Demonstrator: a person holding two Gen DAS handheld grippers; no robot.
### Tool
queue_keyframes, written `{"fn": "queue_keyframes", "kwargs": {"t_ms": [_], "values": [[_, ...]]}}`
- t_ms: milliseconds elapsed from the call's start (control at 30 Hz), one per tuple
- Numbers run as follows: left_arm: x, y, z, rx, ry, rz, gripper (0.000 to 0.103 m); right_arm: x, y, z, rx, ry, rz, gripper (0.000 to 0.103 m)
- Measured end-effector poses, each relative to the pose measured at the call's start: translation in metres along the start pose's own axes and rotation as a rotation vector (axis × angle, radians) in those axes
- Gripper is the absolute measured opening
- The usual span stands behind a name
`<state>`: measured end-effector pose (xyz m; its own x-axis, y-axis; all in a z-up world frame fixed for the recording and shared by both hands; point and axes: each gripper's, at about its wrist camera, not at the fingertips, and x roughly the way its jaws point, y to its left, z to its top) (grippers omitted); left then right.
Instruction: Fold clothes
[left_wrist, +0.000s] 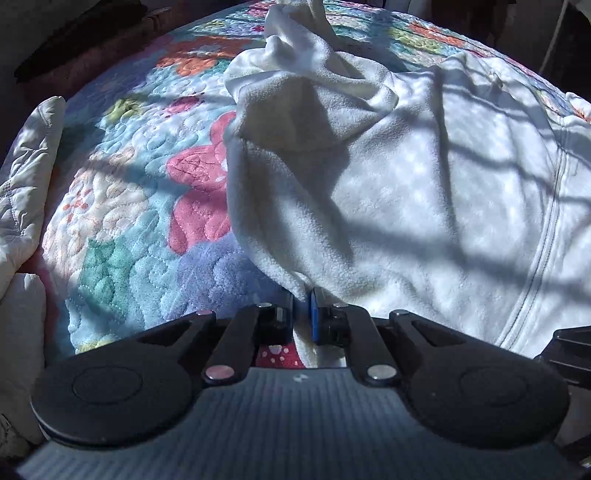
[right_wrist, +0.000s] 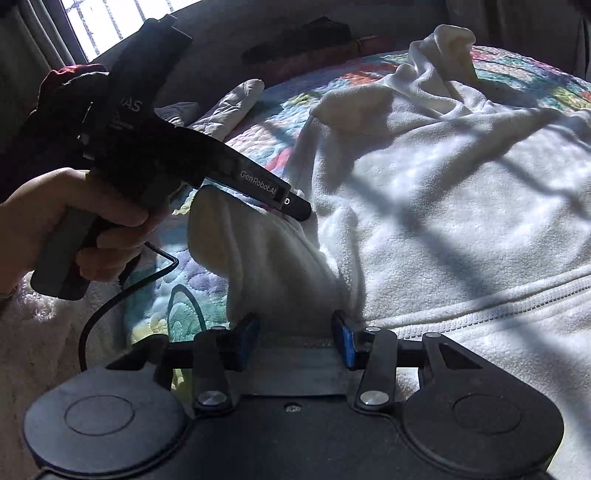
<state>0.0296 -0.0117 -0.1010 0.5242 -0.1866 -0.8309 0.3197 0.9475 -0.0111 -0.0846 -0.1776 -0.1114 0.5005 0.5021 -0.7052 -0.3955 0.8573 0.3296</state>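
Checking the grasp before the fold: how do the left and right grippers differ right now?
The left gripper has its jaws nearly closed, pinching an edge of the white fleece jacket; the right gripper has its jaws wide apart, with fleece lying between them but not clamped. In the right wrist view the left gripper holds its fold raised off the floral quilt, while the right sits low by the zipper. Both have blue pads.

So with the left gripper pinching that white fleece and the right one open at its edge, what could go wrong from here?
1. The left gripper holds only a thin edge of the white fleece jacket; lifting could let it slip out.
2. The right gripper is open around a bunched fold, so it may close on extra layers and fold crookedly.
3. The sleeve lies crumpled at the far end and could get trapped inside the fold.
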Motion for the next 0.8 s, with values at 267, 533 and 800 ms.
{"fn": "queue_keyframes", "kwargs": {"t_ms": [267, 533, 800], "values": [[-0.017, 0.007, -0.018, 0.011, -0.008, -0.004, 0.009, -0.019, -0.002, -0.002, 0.078, 0.018, 0.143, 0.049], [-0.012, 0.011, -0.016, -0.027, 0.027, 0.020, 0.020, -0.103, -0.081, -0.039, 0.306, -0.163, -0.232, 0.049], [-0.065, 0.012, 0.002, -0.095, -0.113, -0.080, 0.046, -0.181, -0.147, -0.079, 0.511, -0.290, -0.503, 0.050]]}}
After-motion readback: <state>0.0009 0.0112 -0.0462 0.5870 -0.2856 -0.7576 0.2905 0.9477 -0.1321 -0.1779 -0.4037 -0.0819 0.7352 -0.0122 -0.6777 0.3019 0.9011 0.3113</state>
